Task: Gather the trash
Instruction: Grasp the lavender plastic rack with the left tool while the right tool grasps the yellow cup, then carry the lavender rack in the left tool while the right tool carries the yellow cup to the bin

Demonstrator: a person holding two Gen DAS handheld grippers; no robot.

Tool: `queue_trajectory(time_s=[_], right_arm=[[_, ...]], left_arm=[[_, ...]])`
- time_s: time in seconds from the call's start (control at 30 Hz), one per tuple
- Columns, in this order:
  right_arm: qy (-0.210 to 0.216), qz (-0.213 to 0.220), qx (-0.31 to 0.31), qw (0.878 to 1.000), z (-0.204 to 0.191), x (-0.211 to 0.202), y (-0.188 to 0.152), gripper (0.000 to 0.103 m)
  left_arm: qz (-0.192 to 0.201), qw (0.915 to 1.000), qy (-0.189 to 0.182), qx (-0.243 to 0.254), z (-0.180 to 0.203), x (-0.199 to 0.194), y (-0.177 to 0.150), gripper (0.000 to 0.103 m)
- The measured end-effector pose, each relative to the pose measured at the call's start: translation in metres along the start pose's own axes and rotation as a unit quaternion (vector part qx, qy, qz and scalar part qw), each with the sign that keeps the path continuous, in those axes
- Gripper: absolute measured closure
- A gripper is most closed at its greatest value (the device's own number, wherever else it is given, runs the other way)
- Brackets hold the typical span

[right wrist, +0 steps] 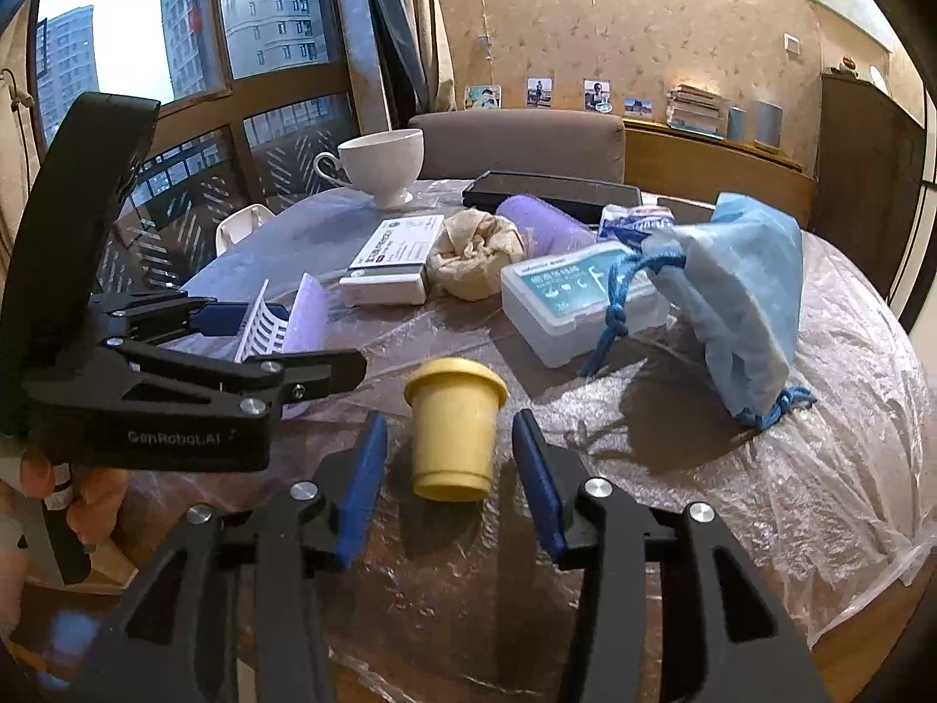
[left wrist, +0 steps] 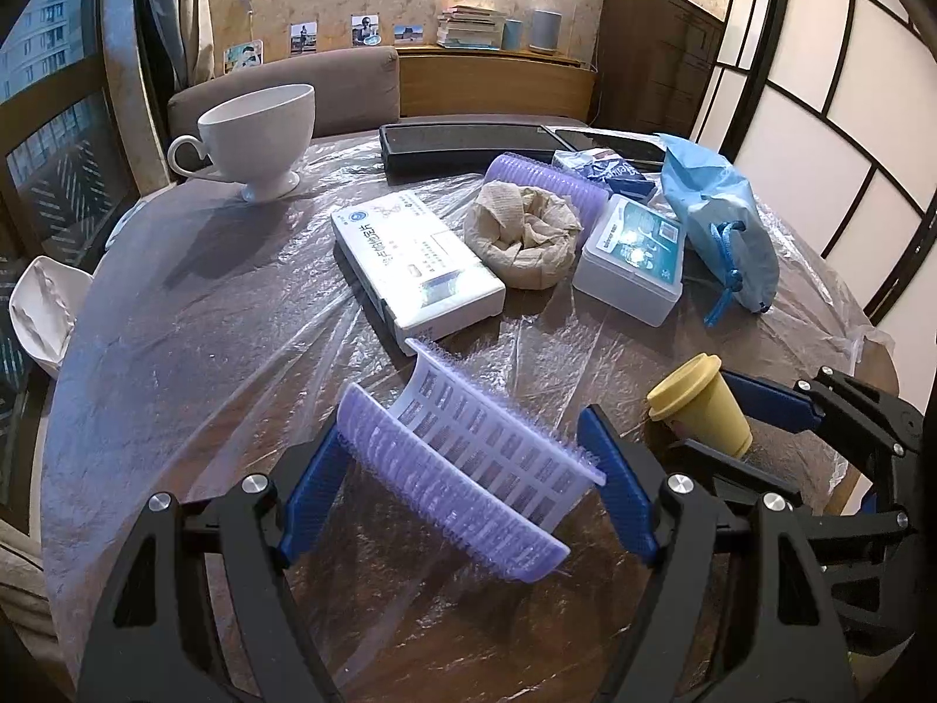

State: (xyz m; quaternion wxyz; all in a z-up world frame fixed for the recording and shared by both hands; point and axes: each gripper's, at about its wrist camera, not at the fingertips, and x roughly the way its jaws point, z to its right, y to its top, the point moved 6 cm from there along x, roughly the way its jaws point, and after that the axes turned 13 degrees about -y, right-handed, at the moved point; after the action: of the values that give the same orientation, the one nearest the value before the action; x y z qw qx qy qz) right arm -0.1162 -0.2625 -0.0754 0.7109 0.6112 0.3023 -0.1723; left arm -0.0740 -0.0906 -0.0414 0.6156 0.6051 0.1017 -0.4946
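My left gripper (left wrist: 462, 427) is shut on a curved purple hair-roller shell (left wrist: 468, 463), which spans the gap between the blue pads just above the table. The right wrist view shows that shell (right wrist: 304, 316) at the left. A small yellow lidded cup (right wrist: 454, 433) lies on its side on the plastic-covered table (right wrist: 732, 498), lid end pointing away. My right gripper (right wrist: 448, 419) is open around it, with a gap between the cup and each blue finger. In the left wrist view the yellow cup (left wrist: 697, 410) sits at the right between the right gripper's fingers (left wrist: 761, 404).
Mid-table lie a white carton (left wrist: 410, 269), a crumpled brown paper wad (left wrist: 524, 234), a whole purple roller (left wrist: 544, 176), a clear lidded box (left wrist: 632, 258) and a blue drawstring bag (left wrist: 720, 217). A white teacup (left wrist: 257, 135) and black tray (left wrist: 468, 143) stand farther back.
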Motion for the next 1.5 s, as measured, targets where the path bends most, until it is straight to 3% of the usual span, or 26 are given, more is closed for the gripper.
queue_trajectory(time_s=[0.1,0.27,0.87,1.5], right_arm=[[-0.007,-0.003,0.001,1.000,0.000,0.004,0.002,0.059],[-0.008,-0.009,-0.001,1.000,-0.002,0.011,0.001,0.072],[0.004,0.018,0.000,1.000,0.006,-0.017,-0.002,0.073],[0.042,0.004,0.001,0.999,0.016,-0.041,-0.019,0.073]], left_arm=[[-0.001,1.0000,0.000,-0.001,0.000,0.000,0.000,0.024],[0.000,1.0000,0.000,-0.002,-0.001,-0.001,0.000,0.024],[0.014,0.9998,-0.013,-0.006,0.005,-0.016,-0.008,0.024],[0.019,0.9990,-0.036,0.016,0.036,-0.038,-0.031,0.024]])
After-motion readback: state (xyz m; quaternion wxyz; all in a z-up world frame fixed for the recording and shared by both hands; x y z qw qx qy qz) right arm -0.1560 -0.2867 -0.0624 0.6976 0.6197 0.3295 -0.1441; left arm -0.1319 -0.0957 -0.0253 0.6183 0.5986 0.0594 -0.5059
